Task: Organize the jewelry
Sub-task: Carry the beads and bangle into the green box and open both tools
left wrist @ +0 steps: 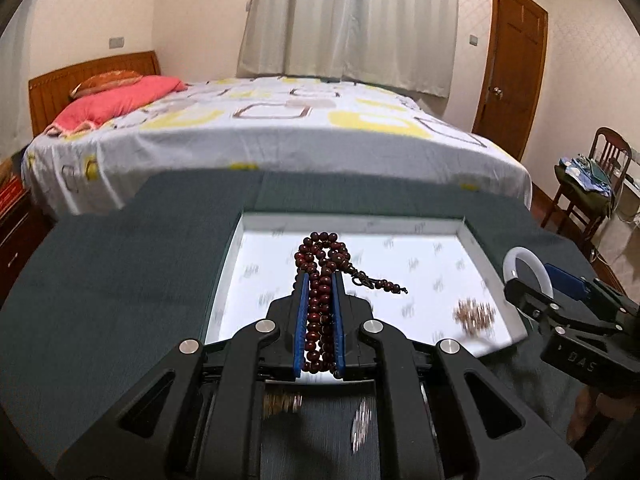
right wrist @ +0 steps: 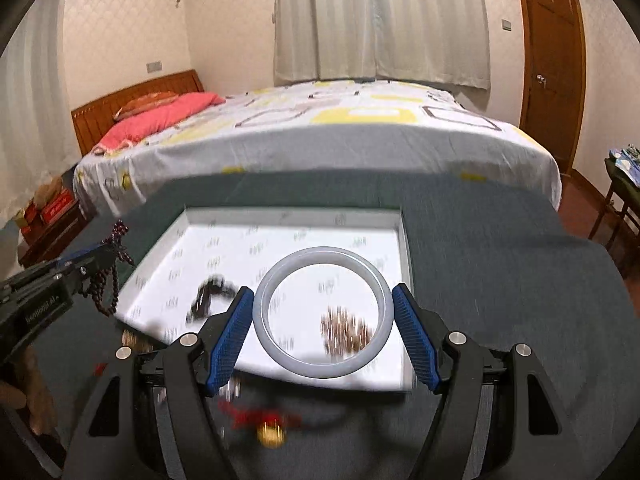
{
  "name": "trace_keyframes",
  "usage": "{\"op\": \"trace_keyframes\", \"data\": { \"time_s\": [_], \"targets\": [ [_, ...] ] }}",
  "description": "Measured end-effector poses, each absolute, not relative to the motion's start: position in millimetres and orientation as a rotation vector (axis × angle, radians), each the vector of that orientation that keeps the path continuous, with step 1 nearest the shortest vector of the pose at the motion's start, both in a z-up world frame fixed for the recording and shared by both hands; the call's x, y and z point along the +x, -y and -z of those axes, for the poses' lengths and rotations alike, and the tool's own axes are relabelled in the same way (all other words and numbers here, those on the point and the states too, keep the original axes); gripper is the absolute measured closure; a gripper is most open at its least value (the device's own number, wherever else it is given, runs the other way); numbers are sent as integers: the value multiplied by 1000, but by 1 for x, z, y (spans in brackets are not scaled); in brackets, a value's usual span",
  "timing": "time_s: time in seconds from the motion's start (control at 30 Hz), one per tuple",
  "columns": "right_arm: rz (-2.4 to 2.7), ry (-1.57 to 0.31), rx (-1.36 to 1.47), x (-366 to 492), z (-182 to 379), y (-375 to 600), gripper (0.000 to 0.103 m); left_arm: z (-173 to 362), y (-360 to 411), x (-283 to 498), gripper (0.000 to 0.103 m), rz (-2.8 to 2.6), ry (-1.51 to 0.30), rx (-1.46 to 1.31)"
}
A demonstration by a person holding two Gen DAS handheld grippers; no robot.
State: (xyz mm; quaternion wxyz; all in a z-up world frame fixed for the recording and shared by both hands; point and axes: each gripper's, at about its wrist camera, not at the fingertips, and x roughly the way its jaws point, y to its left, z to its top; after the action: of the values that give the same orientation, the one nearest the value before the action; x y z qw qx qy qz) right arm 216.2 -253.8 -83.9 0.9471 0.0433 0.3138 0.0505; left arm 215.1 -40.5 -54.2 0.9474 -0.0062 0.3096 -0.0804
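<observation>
Beads [left wrist: 320,312] pinched in left gripper [left wrist: 319,320] over tray [left wrist: 352,220] — right gripper [right wrist: 323,334] clasps bangle [right wrist: 264,332], level.

"DAS" readable on right gripper [left wrist: 536,280] body.

Two bead strings [left wrist: 320,280] [right wrist: 346,330], one bangle [right wrist: 324,312]

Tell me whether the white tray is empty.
Not empty. The white tray already holds a light-brown bead bracelet and a dark bracelet, both blurred.
</observation>
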Motion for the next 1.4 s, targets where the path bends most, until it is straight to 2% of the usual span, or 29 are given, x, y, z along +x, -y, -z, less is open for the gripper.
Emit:
{"op": "trace_keyframes", "data": {
  "time_s": [0.17,0.37,0.83,1.13,1.17,1.27,1.4],
  "targets": [
    [-81,-635,61,258,86,249,35,60,52,257,92,157,-647,13],
    [-69,-716,80,293,111,250,35,85,66,309,92,162,-739,24],
    [-31,-878,24,320,143,244,35,132,89,349,92,185,-943,87],
    [-20,-936,4,327,150,242,34,138,93,352,90,177,-981,121],
    [-21,-939,5,327,150,242,34,138,93,352,89,179,-982,117],
    [-27,-946,9,329,151,243,34,137,90,354,71,173,-979,97],
    [-31,-947,17,329,151,244,34,136,89,353,59,170,-975,81]
  ]
}}
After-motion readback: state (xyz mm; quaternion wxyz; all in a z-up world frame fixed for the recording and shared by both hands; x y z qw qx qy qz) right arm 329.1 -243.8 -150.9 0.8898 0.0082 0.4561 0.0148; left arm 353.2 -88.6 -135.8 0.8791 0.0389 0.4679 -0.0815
